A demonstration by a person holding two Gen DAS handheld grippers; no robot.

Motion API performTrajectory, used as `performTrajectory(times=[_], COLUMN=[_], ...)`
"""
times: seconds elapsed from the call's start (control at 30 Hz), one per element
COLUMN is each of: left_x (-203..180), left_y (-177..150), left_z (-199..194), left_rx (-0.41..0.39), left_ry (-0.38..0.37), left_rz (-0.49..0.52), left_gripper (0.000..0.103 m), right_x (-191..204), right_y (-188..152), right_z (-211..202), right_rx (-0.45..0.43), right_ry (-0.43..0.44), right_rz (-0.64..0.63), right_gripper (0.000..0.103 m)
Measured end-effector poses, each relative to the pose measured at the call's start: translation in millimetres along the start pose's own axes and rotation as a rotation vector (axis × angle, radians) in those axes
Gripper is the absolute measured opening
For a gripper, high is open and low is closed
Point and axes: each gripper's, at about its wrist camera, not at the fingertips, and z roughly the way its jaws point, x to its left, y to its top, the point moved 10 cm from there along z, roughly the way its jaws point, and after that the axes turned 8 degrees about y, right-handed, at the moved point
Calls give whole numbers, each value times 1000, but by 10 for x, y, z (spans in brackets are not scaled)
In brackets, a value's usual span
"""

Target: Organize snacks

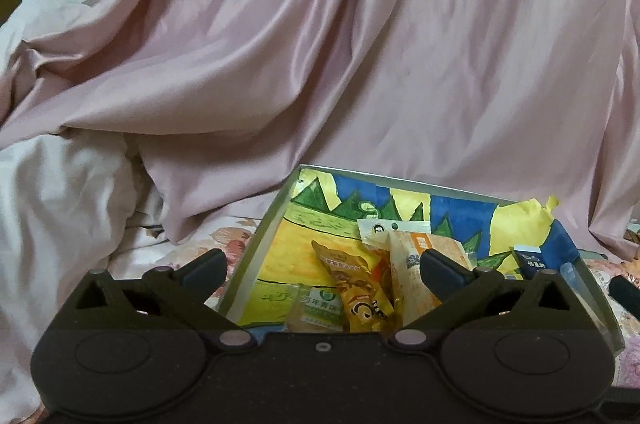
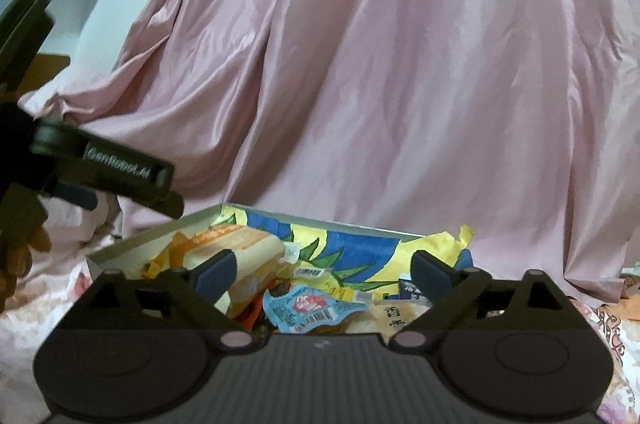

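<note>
**Snacks in box, both tongs spread above it**

Orange-gold packet (image 1: 360, 288) lies in the box (image 1: 256, 248) nr its left wall, just ahead of left gripper (image 1: 324, 266), long axis pointing away toward far edge. L gripper judged nearer. Right gripper (image 2: 324, 272) is held spread, empty, over blue-white packet (image 2: 308, 308). Packet looks crinkly, glossy.

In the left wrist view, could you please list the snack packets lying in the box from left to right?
Green-and-white packet → golden-brown packet → pale orange-striped packet → dark blue packet, all inside the colourful box. The white packet behind them overlaps, so it is left out.
</note>
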Motion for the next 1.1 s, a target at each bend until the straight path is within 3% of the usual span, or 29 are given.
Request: performTrajectory(times=[0.5,1.1], left_x=[117,429], left_y=[-162,-697], left_z=[-563,-1070], left_rx=[-63,-66], left_ry=[43,43], left_rz=[-1,-94], left_gripper=[102,102], right_x=[-88,6], right_y=[201,155], right_z=[-529,-1086], right_rx=[-103,-113], right_ry=[-42,-70], right_rz=[52,75], right_gripper=[103,103])
